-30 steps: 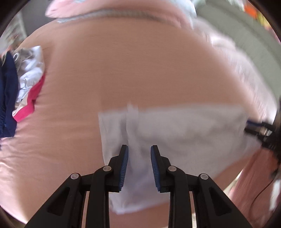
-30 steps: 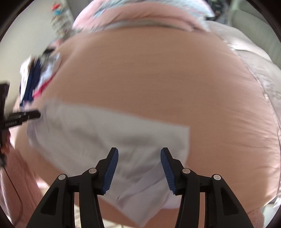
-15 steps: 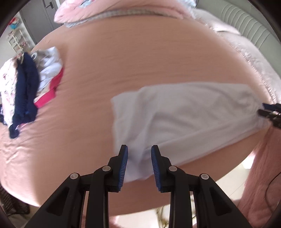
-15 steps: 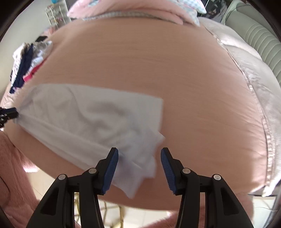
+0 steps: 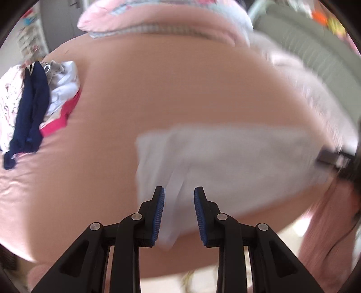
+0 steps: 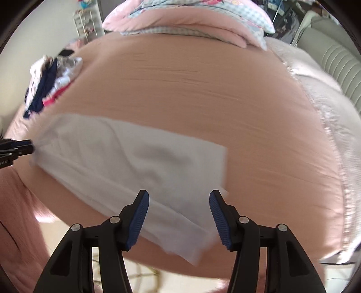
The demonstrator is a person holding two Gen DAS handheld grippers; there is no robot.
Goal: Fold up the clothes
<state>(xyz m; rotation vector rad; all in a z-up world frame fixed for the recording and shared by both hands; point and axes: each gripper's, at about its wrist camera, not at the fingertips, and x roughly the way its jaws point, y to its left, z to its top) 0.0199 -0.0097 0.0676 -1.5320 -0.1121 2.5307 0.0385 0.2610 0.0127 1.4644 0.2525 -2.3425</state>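
Observation:
A white garment lies folded in a long strip near the front edge of the pink bed; it also shows in the right wrist view. My left gripper is open and empty, hovering over the strip's left end. My right gripper is open and empty over the strip's right end. Each gripper shows at the edge of the other's view: the right one and the left one.
A pile of unfolded clothes, navy, white and pink, lies at the bed's left side, also in the right wrist view. Pillows lie at the head. A pale blanket covers the right side. The floor shows below the bed edge.
Both grippers have pulled back and risen from the white garment, then come in a little closer again. The garment lies flat on the bed, released by both.

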